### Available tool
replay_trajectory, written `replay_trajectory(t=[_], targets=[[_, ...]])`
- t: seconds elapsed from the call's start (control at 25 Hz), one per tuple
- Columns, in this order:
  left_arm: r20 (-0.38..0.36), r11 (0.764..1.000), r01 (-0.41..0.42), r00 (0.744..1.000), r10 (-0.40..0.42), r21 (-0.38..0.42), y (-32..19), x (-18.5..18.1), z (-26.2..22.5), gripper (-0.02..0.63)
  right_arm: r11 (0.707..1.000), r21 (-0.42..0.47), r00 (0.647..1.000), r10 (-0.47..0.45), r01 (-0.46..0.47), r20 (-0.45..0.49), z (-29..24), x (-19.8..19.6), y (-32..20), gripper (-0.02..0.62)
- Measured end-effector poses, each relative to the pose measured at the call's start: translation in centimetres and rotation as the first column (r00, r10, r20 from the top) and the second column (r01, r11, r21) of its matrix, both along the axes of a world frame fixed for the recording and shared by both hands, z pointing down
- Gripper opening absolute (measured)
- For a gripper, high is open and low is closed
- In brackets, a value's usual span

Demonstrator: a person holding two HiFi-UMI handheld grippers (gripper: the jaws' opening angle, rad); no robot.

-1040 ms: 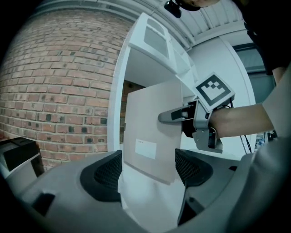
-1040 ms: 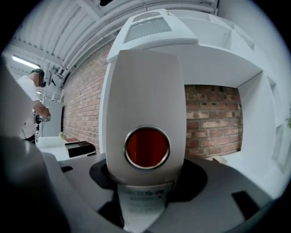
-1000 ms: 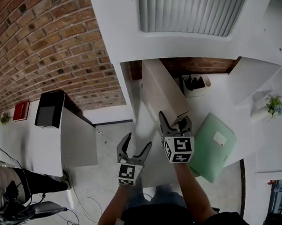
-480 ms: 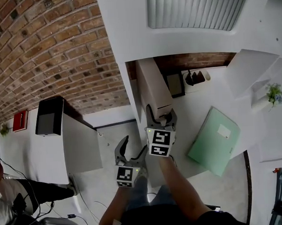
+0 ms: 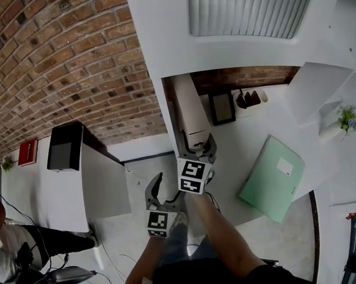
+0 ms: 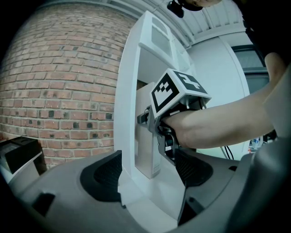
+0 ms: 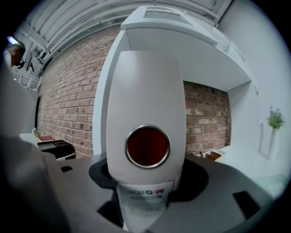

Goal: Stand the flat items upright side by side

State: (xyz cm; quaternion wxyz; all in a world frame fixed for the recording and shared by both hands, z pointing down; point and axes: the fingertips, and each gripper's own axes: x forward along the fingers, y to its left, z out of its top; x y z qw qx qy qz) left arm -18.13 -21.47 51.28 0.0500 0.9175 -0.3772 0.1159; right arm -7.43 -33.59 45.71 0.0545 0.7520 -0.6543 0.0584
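The white desk bears my white binder, upright at its left end, just beside the side panel. The green folder lies flat, well to the right. My right gripper clamps the binder's spine. My left gripper hangs slack and empty, short of the desk's front edge.

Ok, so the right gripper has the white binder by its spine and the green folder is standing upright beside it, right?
Not quite. The green folder lies flat on the desk, apart from the white binder, as the head view shows. The rest holds: the right gripper grips that binder by its spine.
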Motion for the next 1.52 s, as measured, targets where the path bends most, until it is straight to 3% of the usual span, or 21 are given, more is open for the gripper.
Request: replay_trajectory(t=[0.48, 0.8, 1.16, 1.4, 1.52], targets=[[-0.004, 1.0, 0.011, 1.0, -0.011, -0.001, 0.1, -0.1, 0.0, 0.345, 0.998, -0.029, 0.999, -0.049, 0.048, -0.024, 0.2, -0.6, -0.2, 0.284], [-0.008, 1.0, -0.008, 1.0, 0.008, 0.0, 0.5, 0.2, 0.0, 0.345, 0.997, 0.001, 0.997, -0.072, 0.072, 0.007, -0.3, -0.6, 0.5, 0.351], [0.011, 0.992, -0.123, 0.992, 0.123, 0.011, 3.3, 1.1, -0.7, 0.345, 0.986, 0.023, 0.986, -0.165, 0.164, 0.027, -0.4, -0.2, 3.4, 0.374], [0.04, 0.977, -0.214, 0.976, 0.213, 0.002, 5.8, 2.3, -0.1, 0.345, 0.967, 0.053, 0.968, -0.249, 0.247, 0.017, -0.8, -0.3, 7.4, 0.374], [0.026, 0.97, -0.242, 0.97, 0.242, -0.006, 6.4, 3.4, -0.3, 0.345, 0.967, 0.067, 0.969, -0.249, 0.248, 0.007, -1.3, 0.6, 10.0, 0.374]])
